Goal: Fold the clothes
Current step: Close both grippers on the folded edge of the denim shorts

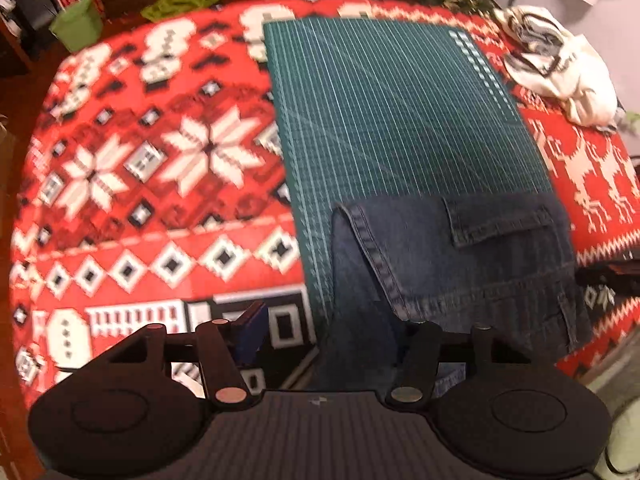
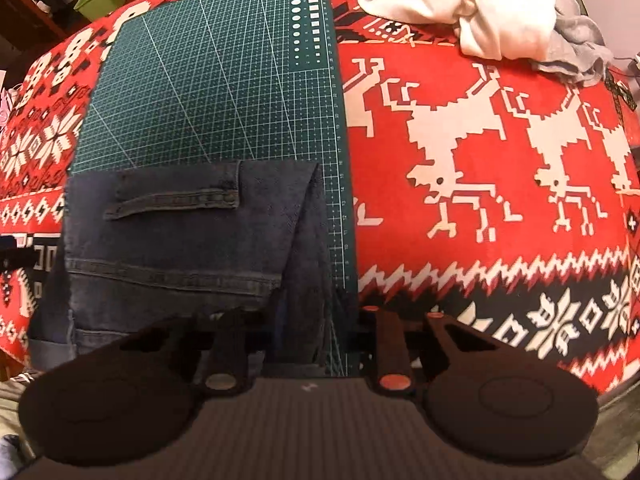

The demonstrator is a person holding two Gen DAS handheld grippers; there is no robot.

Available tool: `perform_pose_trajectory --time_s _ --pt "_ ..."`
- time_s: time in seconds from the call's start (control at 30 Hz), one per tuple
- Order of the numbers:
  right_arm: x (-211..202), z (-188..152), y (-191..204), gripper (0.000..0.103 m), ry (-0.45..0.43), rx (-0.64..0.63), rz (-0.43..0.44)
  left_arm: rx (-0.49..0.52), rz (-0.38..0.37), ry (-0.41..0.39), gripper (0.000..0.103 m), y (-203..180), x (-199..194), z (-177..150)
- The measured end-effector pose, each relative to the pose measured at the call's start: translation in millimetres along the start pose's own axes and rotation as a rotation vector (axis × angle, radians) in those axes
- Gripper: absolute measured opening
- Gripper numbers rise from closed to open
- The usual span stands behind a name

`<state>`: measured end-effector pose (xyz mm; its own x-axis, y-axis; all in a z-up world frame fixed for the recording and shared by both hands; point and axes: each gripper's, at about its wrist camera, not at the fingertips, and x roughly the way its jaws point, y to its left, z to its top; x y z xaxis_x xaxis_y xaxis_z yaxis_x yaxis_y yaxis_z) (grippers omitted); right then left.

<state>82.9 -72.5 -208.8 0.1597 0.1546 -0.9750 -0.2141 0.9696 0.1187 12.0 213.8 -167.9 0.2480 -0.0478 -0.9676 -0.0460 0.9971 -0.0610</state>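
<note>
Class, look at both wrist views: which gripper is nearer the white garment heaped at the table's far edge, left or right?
Right, probably. The white garment looms larger ahead of the right gripper, on its right. From the left gripper it looks smaller, far off to the right beyond the cutting mat.

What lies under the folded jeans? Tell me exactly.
The jeans lie on the green cutting mat, which lies on the red patterned cloth. The jeans' left edge overhangs onto that cloth. Whatever sits between the denim layers is covered.

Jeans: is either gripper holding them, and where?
Neither. The jeans lie on the cutting mat; left gripper and right gripper are open.
</note>
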Motion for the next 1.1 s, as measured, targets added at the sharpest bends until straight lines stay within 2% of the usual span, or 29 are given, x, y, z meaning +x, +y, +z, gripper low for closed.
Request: perform_pose_trajectory --time_s 0.1,0.23,0.4,0.53,0.57,0.6,0.63,0.67,0.73,0.77,0.8,0.87,0.9,1.0,1.1 --pt "10 0 -7 0.017 0.009 0.032 0.013 0.014 0.003 0.022 0.054 -2 8 -6" --pt "10 2 -9 0.017 0.008 0.034 0.033 0.010 -0.026 0.048 0.054 -2 12 -11" --pt "7 1 -2 0.018 0.014 -0.001 0.013 0.007 -0.038 0.074 0.054 2 20 -16" --pt "6 5 2 0.018 0.033 0.017 -0.001 -0.016 -0.043 0.093 0.054 8 26 -21" --pt "6 6 4 0.020 0.034 0.013 -0.022 -0.019 -0.043 0.096 0.053 9 28 -22" --pt "5 8 7 0.031 0.035 0.008 -0.044 -0.021 -0.042 0.099 0.053 10 29 -23" --pt "4 8 9 0.035 0.032 0.000 -0.056 -0.022 -0.043 0.100 0.053 10 30 -23" --pt "3 8 11 0.037 0.028 -0.008 -0.067 -0.024 -0.047 0.101 0.053 11 31 -24" --pt "1 8 14 0.036 0.020 -0.024 -0.088 -0.027 -0.056 0.100 0.045 11 33 -25" --pt "0 9 16 0.033 0.021 -0.028 -0.083 -0.026 -0.065 0.100 0.040 11 32 -24" --pt "-1 11 18 0.023 0.029 -0.032 -0.065 -0.022 -0.081 0.108 0.029 10 33 -23" --pt "-1 10 21 0.011 0.042 -0.031 -0.042 -0.007 -0.087 0.115 0.024 5 32 -22" --pt "2 12 26 0.004 0.045 -0.034 -0.038 0.008 -0.078 0.113 0.018 2 32 -22" --pt "0 13 33 0.002 0.046 -0.045 -0.055 0.029 -0.047 0.116 0.008 -7 32 -20" --pt "-4 16 32 0.001 0.052 -0.029 -0.041 -0.003 -0.035 0.105 0.007 -10 22 -18"
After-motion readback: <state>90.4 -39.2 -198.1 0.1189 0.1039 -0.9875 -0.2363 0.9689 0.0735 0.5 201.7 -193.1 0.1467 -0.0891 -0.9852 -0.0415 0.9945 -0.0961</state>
